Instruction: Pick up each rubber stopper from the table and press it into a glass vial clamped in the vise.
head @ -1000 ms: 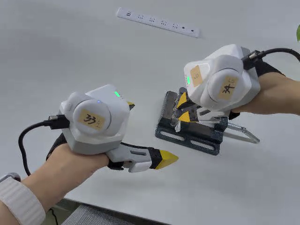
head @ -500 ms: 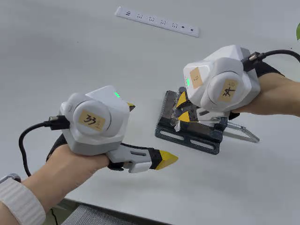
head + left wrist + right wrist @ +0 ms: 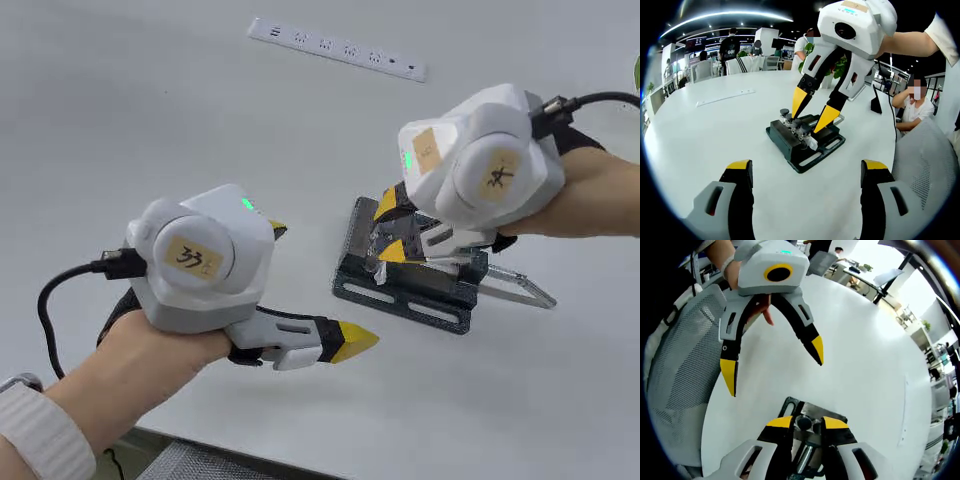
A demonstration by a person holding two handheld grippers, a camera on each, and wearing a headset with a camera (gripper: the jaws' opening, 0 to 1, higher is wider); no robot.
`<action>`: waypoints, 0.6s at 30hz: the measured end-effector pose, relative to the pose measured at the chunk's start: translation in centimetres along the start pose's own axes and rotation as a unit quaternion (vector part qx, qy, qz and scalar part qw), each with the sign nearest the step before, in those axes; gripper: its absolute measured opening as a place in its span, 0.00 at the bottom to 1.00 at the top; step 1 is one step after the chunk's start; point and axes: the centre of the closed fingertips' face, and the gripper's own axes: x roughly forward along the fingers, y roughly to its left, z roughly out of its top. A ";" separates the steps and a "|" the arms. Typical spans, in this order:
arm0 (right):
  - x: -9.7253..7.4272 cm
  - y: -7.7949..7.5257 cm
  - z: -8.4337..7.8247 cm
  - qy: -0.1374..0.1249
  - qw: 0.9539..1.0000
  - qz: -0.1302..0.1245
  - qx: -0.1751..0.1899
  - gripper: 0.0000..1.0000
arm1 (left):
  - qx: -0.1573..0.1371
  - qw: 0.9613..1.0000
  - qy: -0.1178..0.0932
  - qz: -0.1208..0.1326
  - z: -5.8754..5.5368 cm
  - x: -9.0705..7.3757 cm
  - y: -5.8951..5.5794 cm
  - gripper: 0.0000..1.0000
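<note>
White table (image 3: 150,120) beneath left gripper (image 3: 320,283) and right gripper (image 3: 388,228). Power strip (image 3: 337,47) flat on table, well beyond both. Grey mesh chair (image 3: 927,165) right of left gripper, past table edge. Green leaf (image 3: 636,70) above right gripper. People (image 3: 731,47) far ahead of left gripper.

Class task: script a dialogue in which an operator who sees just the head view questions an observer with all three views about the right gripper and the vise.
Operator: Is the right gripper holding anything?
Observer: No. In the left gripper view its jaws stand apart with nothing between them.
Operator: It covers the vise. What's clamped there?
Observer: The left gripper view shows a row of vials topped with dark stoppers.
</note>
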 end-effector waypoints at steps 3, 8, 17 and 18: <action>-0.4 -0.4 -0.1 0.004 1.000 0.016 0.004 0.12 | 0.001 1.000 0.000 0.000 0.0 -0.1 0.0 0.88; -0.4 -0.3 -0.8 0.020 0.999 0.044 0.022 0.05 | 0.002 1.000 -0.001 0.002 0.1 -0.1 0.2 0.88; 0.3 0.1 -0.9 0.024 0.998 0.059 0.028 0.00 | 0.002 1.000 0.000 0.002 0.1 -0.2 0.4 0.88; 0.4 0.1 -0.9 0.025 0.998 0.059 0.028 0.00 | 0.002 1.000 0.000 0.003 0.0 -0.2 0.5 0.88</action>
